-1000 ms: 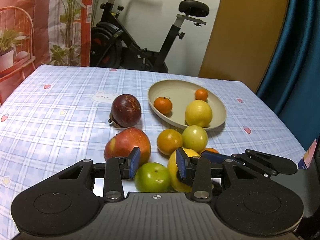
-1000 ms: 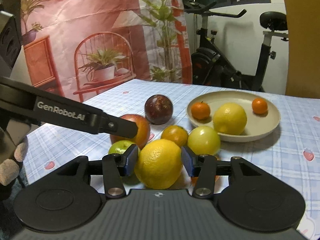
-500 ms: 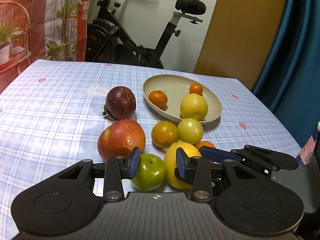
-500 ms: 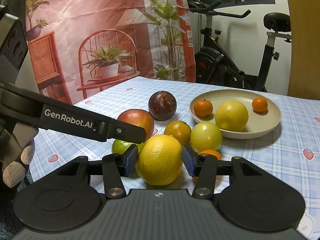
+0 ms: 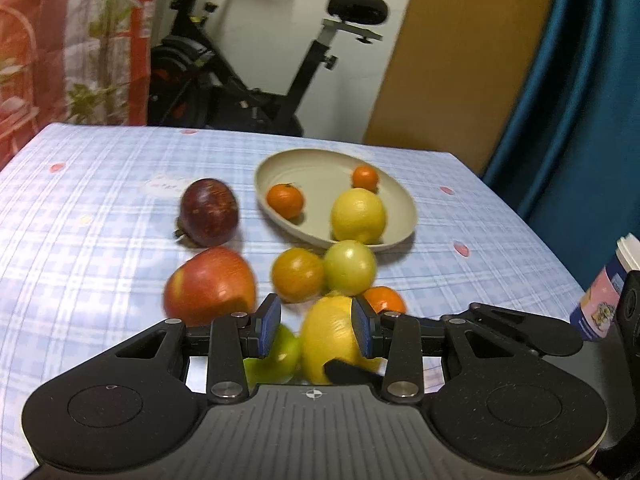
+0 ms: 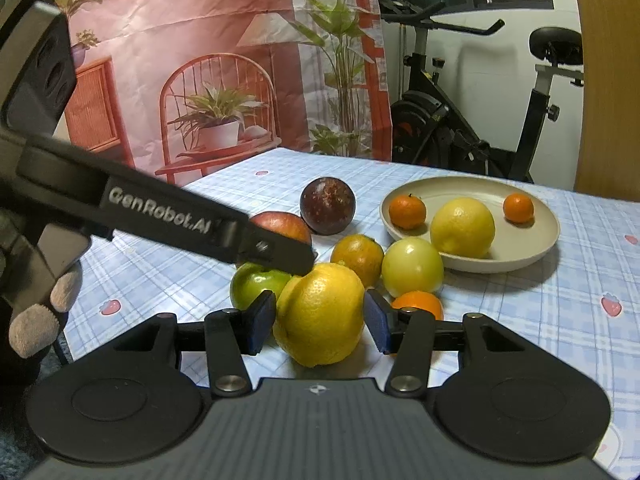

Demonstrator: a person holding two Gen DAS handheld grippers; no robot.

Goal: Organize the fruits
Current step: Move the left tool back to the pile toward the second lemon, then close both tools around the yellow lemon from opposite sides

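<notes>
A beige plate point(image 5: 280, 168) point(image 6: 536, 208) holds a lemon point(image 5: 358, 215) point(image 6: 462, 227) and two small tangerines point(image 5: 285, 200) point(image 6: 407, 211). Loose fruit lies in front of it: a dark purple fruit point(image 5: 209, 211) point(image 6: 327, 205), a red apple point(image 5: 210, 286), an orange point(image 5: 298, 274) point(image 6: 357, 254), a pale green fruit point(image 5: 349, 267) point(image 6: 412, 266), a green apple point(image 6: 256, 284) and a big yellow lemon point(image 6: 320, 314) point(image 5: 328, 336). My right gripper point(image 6: 319, 322) is open around the big lemon, its pads a little apart from it. My left gripper point(image 5: 314, 328) is open above the green apple and big lemon.
The table has a blue checked cloth point(image 5: 100, 208). An exercise bike point(image 5: 256, 60) stands behind the table's far edge. A pink and white cup point(image 5: 608, 296) stands at the right edge. A small tangerine point(image 6: 418, 304) lies by my right gripper's right finger.
My left gripper has lifted and shifted right, now over the big lemon. My right gripper has stayed around the lemon with its jaws a little wider.
</notes>
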